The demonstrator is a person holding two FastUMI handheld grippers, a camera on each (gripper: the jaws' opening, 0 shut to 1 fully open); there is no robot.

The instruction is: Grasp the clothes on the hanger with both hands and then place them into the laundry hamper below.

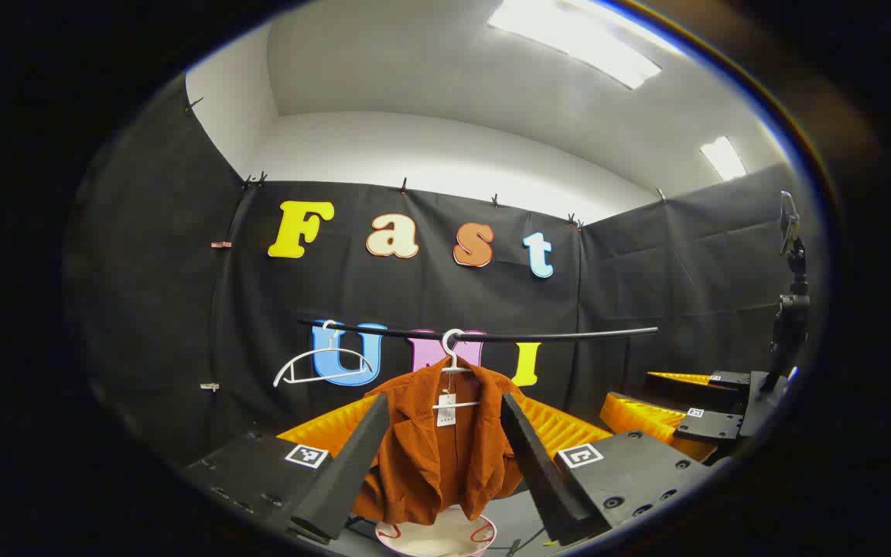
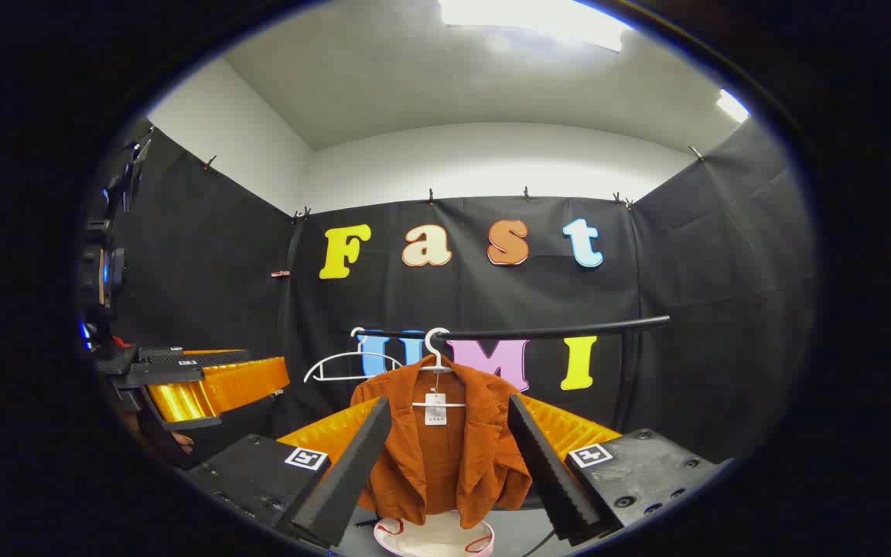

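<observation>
Both tongs, left and right, gape wide, holding nothing; jacket hangs untouched over hamper, so closing in comes next.

Jacket on hanger on rail, spare hanger to its left, hamper below.

Rust-orange jacket with a fine woven texture hangs on a white hanger, a white tag at its collar. Beside it a bare white hanger on the black rail. Below, the white hamper shows red curling marks on its rim.
</observation>
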